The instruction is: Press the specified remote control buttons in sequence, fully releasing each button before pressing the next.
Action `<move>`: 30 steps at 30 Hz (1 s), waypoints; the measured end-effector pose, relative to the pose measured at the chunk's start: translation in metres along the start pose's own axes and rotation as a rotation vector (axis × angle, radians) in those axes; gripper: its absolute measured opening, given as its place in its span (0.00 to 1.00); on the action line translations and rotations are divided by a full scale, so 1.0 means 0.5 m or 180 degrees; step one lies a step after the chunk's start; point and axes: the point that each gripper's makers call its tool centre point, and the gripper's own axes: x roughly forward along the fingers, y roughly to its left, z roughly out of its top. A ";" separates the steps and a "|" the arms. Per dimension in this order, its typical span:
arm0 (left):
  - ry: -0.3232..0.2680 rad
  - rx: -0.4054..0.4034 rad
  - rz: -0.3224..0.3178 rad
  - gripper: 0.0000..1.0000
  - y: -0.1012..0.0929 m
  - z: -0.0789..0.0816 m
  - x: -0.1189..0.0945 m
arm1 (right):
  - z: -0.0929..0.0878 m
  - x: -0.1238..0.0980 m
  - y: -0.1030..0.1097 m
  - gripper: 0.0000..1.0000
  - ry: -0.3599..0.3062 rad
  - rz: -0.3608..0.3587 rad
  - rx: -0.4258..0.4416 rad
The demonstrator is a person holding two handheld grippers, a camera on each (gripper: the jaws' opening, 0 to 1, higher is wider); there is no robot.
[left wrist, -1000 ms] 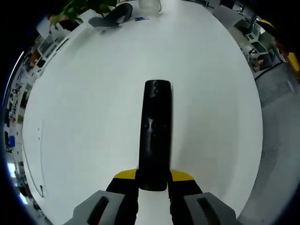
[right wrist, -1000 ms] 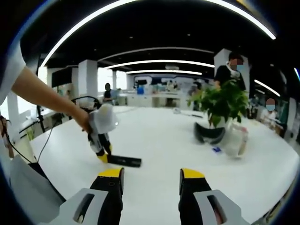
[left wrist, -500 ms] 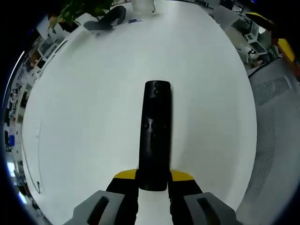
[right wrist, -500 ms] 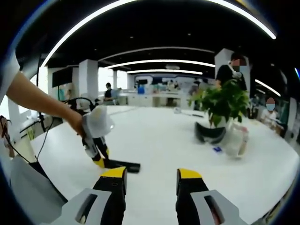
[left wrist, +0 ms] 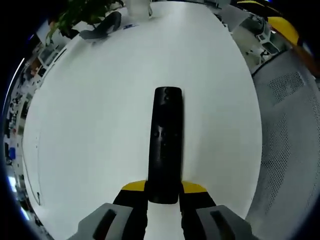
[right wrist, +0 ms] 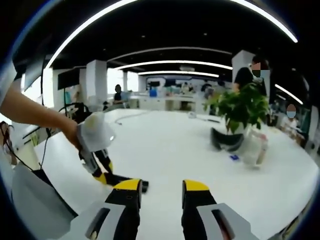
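A long black remote control [left wrist: 165,145] lies lengthwise over the white table [left wrist: 90,125], its near end clamped between the yellow-tipped jaws of my left gripper [left wrist: 164,192], which is shut on it. From the right gripper view, that left gripper [right wrist: 100,172] sits at the left in a person's hand [right wrist: 92,137], and the remote [right wrist: 131,181] pokes out just behind my right jaw tip. My right gripper [right wrist: 161,186] hovers above the table, open, with nothing between its fingers.
A potted plant [right wrist: 240,107], a dark curved headset-like object [right wrist: 225,140] and a clear container [right wrist: 255,147] stand at the table's far side. A grey mesh chair [left wrist: 290,125] is beyond the table edge. People stand in the background.
The right gripper's jaws have drawn closer together and its view has come nearer the remote. The left view has shifted toward the table edge, the remote still clamped.
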 end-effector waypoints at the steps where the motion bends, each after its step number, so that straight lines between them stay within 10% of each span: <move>1: -0.0003 0.0007 -0.0005 0.23 -0.005 0.000 0.000 | 0.000 0.000 0.002 0.28 0.0003 0.0014 0.0003; 30: -0.0099 -0.0044 0.0011 0.23 -0.130 -0.014 -0.009 | -0.016 -0.016 0.008 0.00 0.0108 0.0081 0.0093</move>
